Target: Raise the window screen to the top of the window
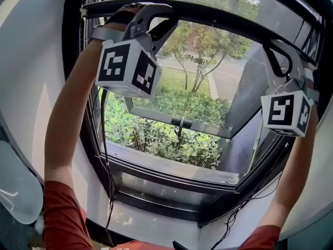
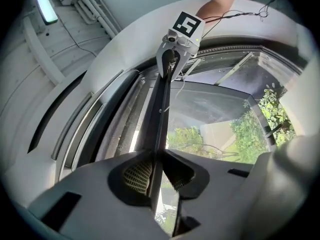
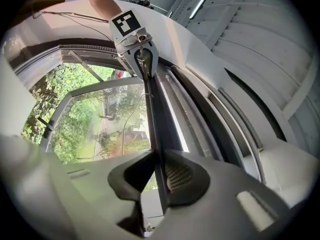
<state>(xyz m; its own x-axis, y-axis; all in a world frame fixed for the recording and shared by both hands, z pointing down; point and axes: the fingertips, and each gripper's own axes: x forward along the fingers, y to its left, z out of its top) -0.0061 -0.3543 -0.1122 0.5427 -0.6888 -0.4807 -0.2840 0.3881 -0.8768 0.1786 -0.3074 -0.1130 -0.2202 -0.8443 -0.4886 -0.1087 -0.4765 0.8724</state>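
Dark-framed window (image 1: 156,206): the slim black bottom bar of the window screen (image 1: 218,21) sat high, just under the frame's top edge, with the grey left gripper (image 2: 157,156) pinched tight on it near its left end and the grey right gripper (image 3: 159,156) clamped likewise near its right end.

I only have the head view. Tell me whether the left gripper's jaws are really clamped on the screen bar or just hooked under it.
Observer: Clamped. In the left gripper view, the left gripper has its jaws pressed on both sides of the thin dark screen bar.
Operator: Now check the right one.
Observer: The right gripper view shows the right gripper shut on the same bar the same way.
Operator: Report what's overhead.
Observer: The left gripper view shows a lit strip lamp on the ceiling above the window.
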